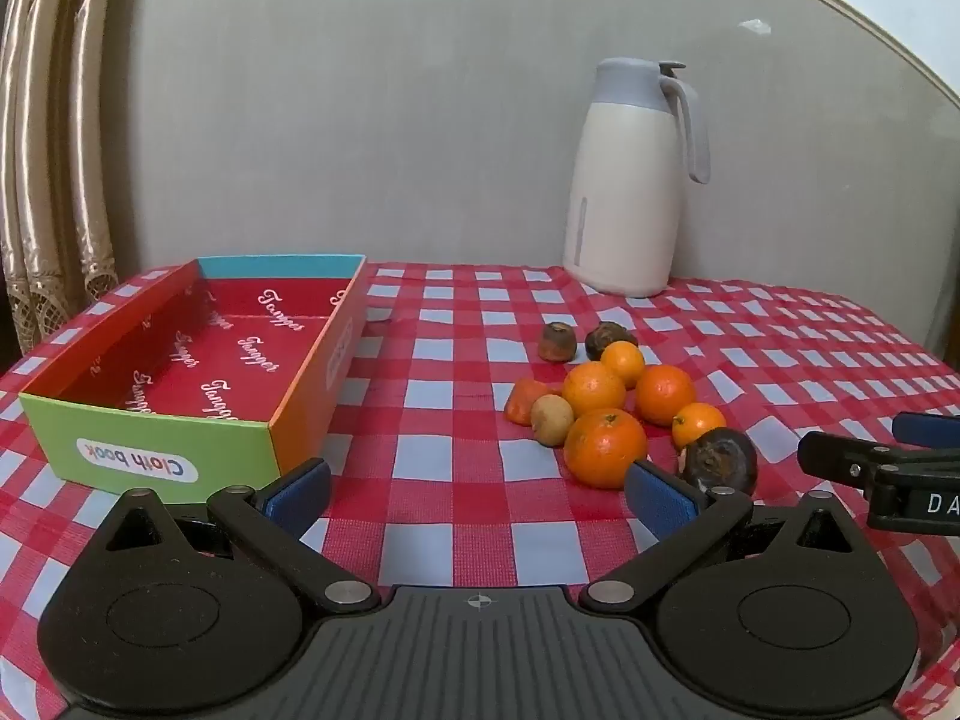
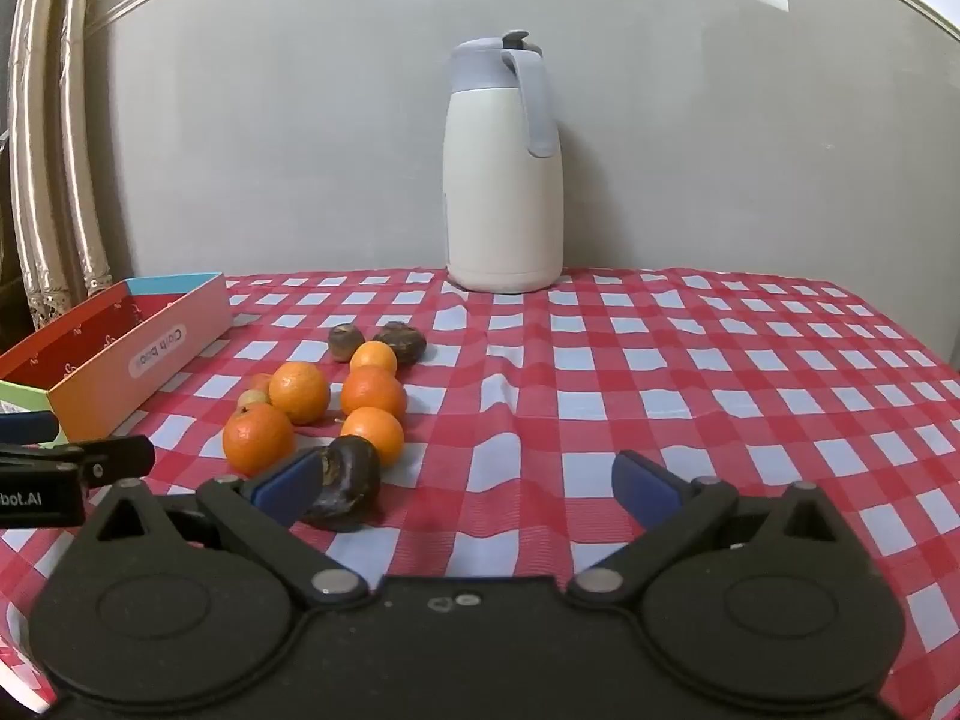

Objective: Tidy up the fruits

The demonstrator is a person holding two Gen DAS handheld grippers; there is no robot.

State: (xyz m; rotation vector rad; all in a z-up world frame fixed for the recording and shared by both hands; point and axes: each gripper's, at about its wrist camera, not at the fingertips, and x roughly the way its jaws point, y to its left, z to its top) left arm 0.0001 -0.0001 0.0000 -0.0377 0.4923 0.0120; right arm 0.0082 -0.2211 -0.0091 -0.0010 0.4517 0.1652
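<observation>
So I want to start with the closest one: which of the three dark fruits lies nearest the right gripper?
The large dark fruit right beside the right gripper; the other two dark ones sit behind the oranges.

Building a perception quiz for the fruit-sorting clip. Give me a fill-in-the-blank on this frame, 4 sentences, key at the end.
1. The cardboard box labelled "Cloth book" holds ____ fruit.
2. The number of oranges in the pile on the checked tablecloth is ____.
3. The white thermos jug stands ____ on the table, by the wall.
4. The left gripper and the right gripper both have their jaws ____.

Missing words: no; five; upright; open
</observation>
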